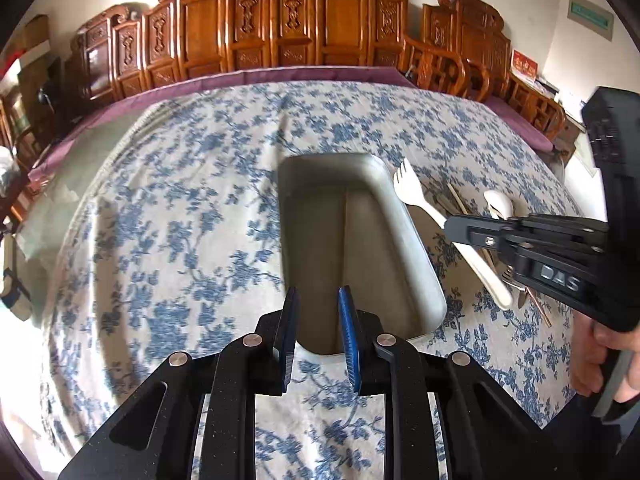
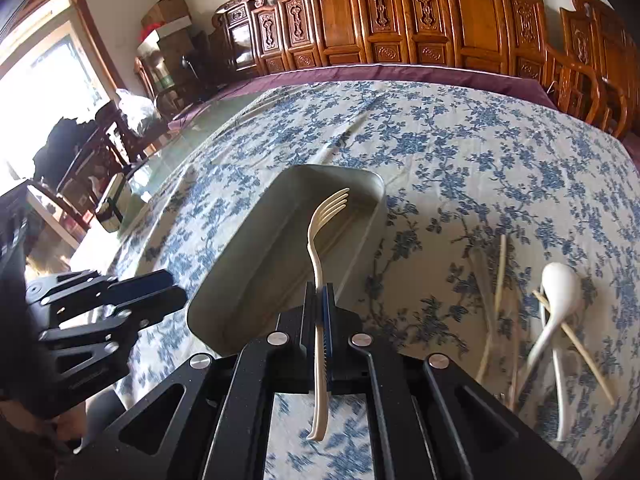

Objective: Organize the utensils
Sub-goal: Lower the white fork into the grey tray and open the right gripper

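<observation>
Over the near end of the grey tray (image 2: pixel 256 264) hangs the right gripper (image 2: pixel 320 296), jaws clenched on a cream fork (image 2: pixel 316 248) by its handle, tines up and reaching toward twelve o'clock above the tray's right-hand compartment. From the left wrist view the same fork (image 1: pixel 424 204) shows at two o'clock, slanting over the tray's (image 1: pixel 316 200) right rim. The left gripper (image 1: pixel 318 312) sits at six o'clock by the tray's near edge, jaws released with a narrow gap and nothing between them. The tray has a ridge down its middle, and both compartments look bare. Out on the floral cloth (image 2: pixel 460 152) covering the worktop, at four o'clock of the right wrist view, a white spoon (image 2: pixel 554 304) lies across chopsticks (image 2: pixel 500 280), with more cutlery blurred beside them. Carved wooden chairs (image 2: pixel 400 20) line the far side.
</observation>
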`<state>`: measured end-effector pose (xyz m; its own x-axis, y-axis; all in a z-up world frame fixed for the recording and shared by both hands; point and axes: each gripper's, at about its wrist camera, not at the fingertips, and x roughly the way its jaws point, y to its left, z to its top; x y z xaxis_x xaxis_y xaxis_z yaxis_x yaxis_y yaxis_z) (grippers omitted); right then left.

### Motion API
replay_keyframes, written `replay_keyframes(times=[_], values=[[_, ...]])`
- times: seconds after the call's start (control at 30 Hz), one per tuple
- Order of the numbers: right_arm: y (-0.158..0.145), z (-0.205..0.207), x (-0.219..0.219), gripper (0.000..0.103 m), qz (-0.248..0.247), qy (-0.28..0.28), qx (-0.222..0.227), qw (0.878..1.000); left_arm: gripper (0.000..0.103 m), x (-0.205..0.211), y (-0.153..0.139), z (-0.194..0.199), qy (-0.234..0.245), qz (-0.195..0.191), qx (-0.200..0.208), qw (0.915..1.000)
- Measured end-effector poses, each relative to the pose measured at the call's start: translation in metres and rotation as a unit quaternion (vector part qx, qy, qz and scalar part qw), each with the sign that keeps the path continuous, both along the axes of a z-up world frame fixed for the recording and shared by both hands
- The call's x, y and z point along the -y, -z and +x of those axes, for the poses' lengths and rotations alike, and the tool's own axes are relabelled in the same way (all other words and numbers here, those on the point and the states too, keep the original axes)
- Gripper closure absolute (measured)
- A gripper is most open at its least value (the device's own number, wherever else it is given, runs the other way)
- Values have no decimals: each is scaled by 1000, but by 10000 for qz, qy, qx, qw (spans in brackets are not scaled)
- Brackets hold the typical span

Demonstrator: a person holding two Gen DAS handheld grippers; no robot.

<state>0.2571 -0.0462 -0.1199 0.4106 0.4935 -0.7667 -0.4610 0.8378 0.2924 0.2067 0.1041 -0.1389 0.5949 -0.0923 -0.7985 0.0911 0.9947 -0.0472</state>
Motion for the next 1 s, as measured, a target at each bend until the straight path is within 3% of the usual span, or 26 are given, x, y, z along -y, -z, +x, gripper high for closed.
replay_keyframes(times=[0.2,0.57,0.63,0.7,0.87,0.93,1.0], values=[[14,20,-24,99,233,112,-288,9993,83,-15,-10,-4,-124,-96,105,9998],[43,33,-48,97,59,121,-498,9987,83,-16,-16,-4,-122,-112,160,9997],[42,31,-44,90,102,30,-514,9986,83,-13,-16,-5,-93,-105,175,9997],[38,28,-37,82,116,54,-446,9989,83,-8,-18,-6,-33,-78,196,9998],[12,10,-9,82,40,31,-28,10000,83,9,-23,-12,142,-55,279,9995],[0,-2,14,82,-12,71,202,9998,75,17,-26,-16,232,-32,331,9992],[-7,-10,35,82,-60,134,328,9994,74,27,-28,-20,322,-3,370,9988]])
